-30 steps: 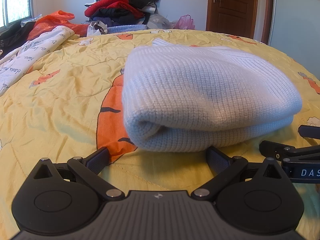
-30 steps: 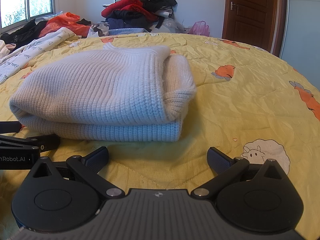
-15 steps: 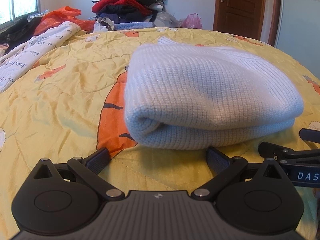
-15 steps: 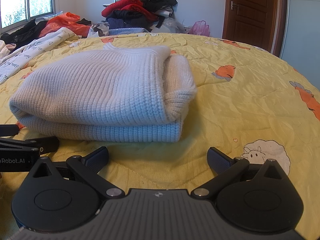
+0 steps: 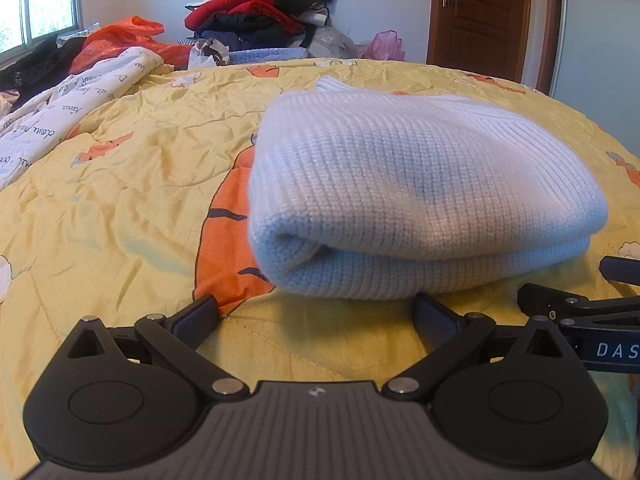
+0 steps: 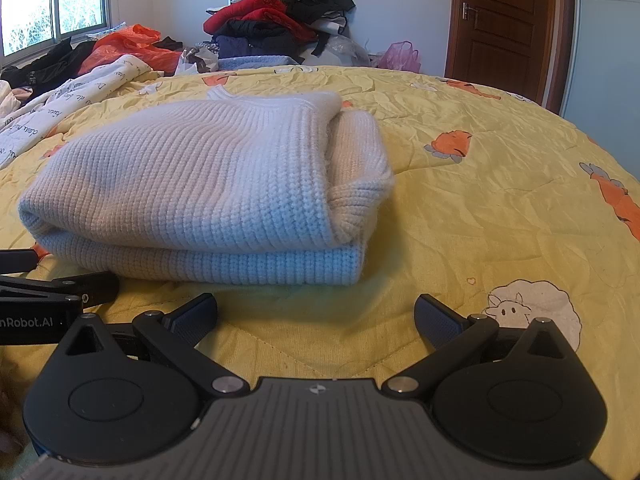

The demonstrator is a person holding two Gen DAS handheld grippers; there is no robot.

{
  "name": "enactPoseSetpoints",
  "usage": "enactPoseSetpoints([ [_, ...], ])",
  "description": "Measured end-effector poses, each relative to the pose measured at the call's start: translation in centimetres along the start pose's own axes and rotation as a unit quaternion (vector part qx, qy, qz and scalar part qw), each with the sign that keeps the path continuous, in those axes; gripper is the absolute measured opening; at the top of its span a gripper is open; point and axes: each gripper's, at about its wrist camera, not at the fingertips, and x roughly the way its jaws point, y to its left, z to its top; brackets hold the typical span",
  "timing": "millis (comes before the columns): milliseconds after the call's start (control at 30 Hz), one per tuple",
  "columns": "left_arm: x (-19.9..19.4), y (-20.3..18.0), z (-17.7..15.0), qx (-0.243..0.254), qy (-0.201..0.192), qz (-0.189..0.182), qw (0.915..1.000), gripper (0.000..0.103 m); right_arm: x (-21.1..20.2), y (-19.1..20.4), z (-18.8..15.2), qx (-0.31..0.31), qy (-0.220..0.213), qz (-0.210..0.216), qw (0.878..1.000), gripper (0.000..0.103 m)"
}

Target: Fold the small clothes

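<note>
- The folded white sweater (image 5: 420,200) lies on the bed (image 5: 120,200), straight ahead of both my tools, its near edge just beyond the fingertips.
- My left hand-held gripper (image 5: 316,314) is spread wide and empty, facing the sweater's rolled left fold.
- My right hand-held gripper (image 6: 316,314) is also released, holding nothing, facing the stacked right corner.
- The bundle's long axis runs left to right across my reach, so I judge both sides equally near; folding looks finished.
</note>
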Motion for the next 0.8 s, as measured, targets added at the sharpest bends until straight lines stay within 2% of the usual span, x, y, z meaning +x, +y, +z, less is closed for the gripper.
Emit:
enactPoseSetpoints([
  [800,0.0,0.21,-0.43,0.0,-0.01,-0.003,0.9999,0.103,0.03,-0.04,-0.05,0.0,0.0,0.0,1.0,0.103],
])
